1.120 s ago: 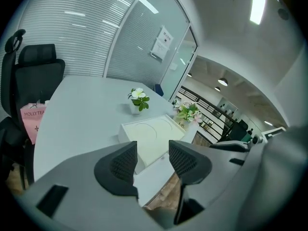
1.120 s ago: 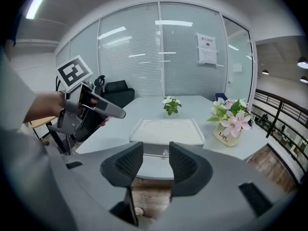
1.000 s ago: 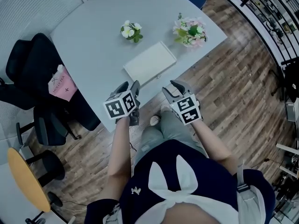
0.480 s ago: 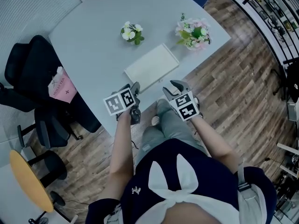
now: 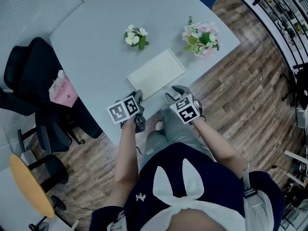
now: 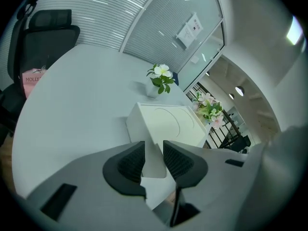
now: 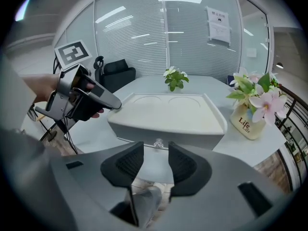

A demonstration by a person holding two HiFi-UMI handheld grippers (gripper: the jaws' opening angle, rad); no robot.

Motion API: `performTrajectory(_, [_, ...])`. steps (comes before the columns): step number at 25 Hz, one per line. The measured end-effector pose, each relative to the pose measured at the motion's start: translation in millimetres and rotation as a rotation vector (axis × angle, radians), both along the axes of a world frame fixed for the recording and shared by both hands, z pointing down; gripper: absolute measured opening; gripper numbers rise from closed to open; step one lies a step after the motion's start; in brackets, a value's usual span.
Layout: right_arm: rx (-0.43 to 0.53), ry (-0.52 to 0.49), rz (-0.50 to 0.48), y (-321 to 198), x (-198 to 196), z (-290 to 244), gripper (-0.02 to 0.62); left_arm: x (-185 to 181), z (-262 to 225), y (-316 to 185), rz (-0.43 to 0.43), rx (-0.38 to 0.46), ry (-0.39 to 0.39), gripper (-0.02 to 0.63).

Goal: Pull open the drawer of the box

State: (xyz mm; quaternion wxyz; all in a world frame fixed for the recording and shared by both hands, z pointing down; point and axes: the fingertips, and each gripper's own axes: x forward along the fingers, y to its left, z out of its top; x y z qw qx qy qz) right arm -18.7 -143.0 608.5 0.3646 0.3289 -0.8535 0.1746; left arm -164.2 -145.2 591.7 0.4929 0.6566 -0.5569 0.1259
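A flat white box (image 5: pixel 156 74) lies near the front edge of the grey table (image 5: pixel 96 47). Its drawer front carries a small clear knob (image 7: pixel 158 143). My right gripper (image 7: pixel 156 160) is open, and the knob sits just ahead of the gap between its pads, untouched. In the head view the right gripper (image 5: pixel 172 92) is at the box's front right. My left gripper (image 5: pixel 138 96) is at the box's front left corner. Its jaws are closing, and the box's (image 6: pixel 166 124) near corner shows in the gap of the left gripper (image 6: pixel 154 159), with the pads not pressing on it.
A small pot of white flowers (image 5: pixel 135 35) and a vase of pink flowers (image 5: pixel 202 36) stand behind the box. A black chair (image 5: pixel 29 76) holding a pink bag (image 5: pixel 61 87) is at the left. A yellow round table (image 5: pixel 26 186) is at the lower left.
Both grippers have moved forward to the box's front edge. The left jaws have narrowed.
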Motion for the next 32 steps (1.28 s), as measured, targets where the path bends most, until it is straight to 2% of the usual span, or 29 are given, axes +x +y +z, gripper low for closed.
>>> performTrajectory(7, [-0.034,0.016,-0.009,-9,-4,18,0.164,4,2,0,-0.005,-0.003,0.029,0.101])
performTrajectory(21, [-0.118,0.026,-0.006,-12,-9,36,0.137,3,2,1,-0.043,-0.012,0.065,0.100])
performTrajectory(29, [-0.110,0.052,-0.015,-13,-11,37,0.081,3,2,0,-0.054,-0.008,0.058,0.100])
performTrajectory(32, [-0.102,0.061,-0.015,-12,-11,38,0.078,3,3,0,-0.057,-0.008,0.060,0.100])
